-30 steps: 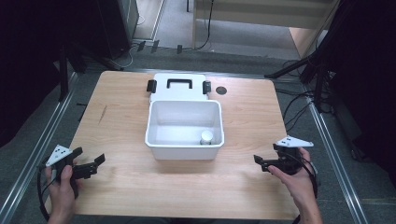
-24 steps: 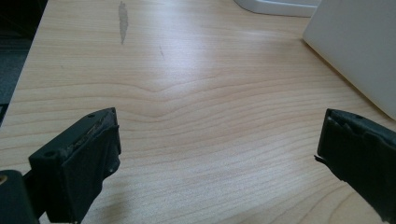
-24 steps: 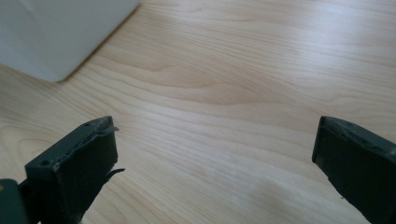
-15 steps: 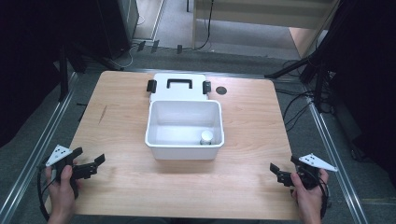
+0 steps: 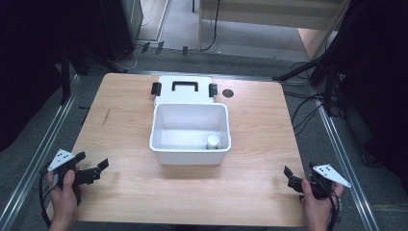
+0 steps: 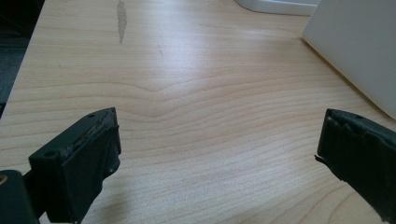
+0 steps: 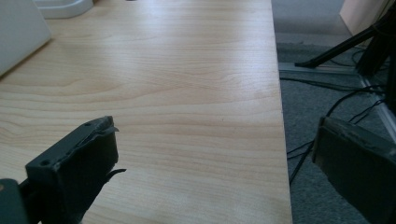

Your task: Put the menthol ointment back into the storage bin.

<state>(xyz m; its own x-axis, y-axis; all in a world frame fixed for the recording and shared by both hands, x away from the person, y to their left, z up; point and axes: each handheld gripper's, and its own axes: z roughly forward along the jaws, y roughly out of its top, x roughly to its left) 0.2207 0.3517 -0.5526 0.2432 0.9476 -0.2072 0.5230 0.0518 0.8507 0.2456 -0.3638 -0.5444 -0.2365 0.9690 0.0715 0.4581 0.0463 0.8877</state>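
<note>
Even overhead light on the wooden table, surroundings at the high view's left and right edges sunk in black, soft white sheen across the grain in both gripper views, near jaws slightly blurred, high view mildly soft

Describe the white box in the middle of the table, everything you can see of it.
The white box is an open, rectangular bin that looks like smooth plastic, with a rounded rim and plain walls. It stands upright near the middle of the wooden table. Inside, a small white-capped container stands in the near right corner; the rest of the floor is bare. Its white lid, with a black handle and two black latches, lies flat behind it against the far wall. Neither hand-held gripper touches it.
</note>
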